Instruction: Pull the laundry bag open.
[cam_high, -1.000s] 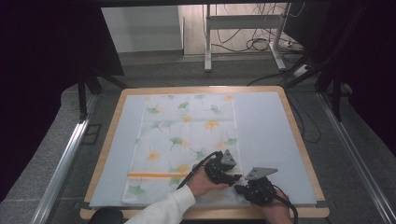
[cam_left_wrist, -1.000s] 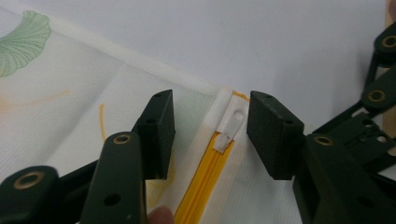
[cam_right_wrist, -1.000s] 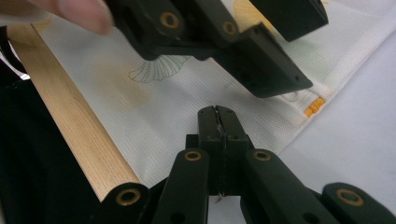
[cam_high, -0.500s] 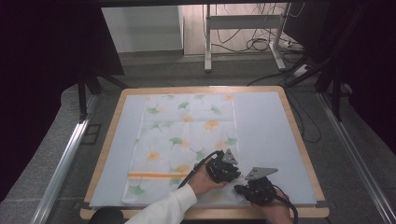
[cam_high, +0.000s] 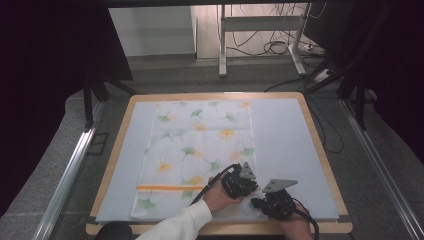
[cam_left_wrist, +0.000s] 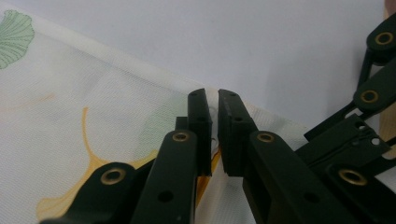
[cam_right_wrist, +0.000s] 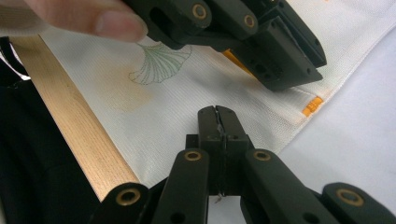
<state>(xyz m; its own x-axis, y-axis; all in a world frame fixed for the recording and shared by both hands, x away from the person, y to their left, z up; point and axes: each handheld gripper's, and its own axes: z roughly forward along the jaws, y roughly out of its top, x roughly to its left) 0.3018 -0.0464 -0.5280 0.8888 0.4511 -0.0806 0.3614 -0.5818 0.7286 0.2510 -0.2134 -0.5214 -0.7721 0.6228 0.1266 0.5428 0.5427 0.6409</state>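
A white cloth (cam_high: 200, 150) printed with green and yellow ginkgo leaves lies flat on a pale blue mat (cam_high: 290, 145). An orange stripe (cam_high: 165, 188) crosses it near the front. Both grippers sit at its near right corner. My left gripper (cam_high: 246, 187) (cam_left_wrist: 214, 100) points down at the right hem; its jaws have just been closing and now pinch a small fold of cloth (cam_left_wrist: 93, 107), with a thin slit left between them. My right gripper (cam_high: 258, 202) (cam_right_wrist: 217, 114) is shut on the cloth's front edge (cam_right_wrist: 196, 93). In the right gripper view, the left gripper's body (cam_right_wrist: 261, 42) lies just beyond it.
The mat lies inside a wooden table frame (cam_high: 320, 150) (cam_right_wrist: 70, 121), whose front rail runs just behind the right gripper. A white-sleeved forearm (cam_high: 175, 225) comes in from the bottom edge. Metal rails (cam_high: 65, 175) flank the table, and cables lie on the floor beyond it.
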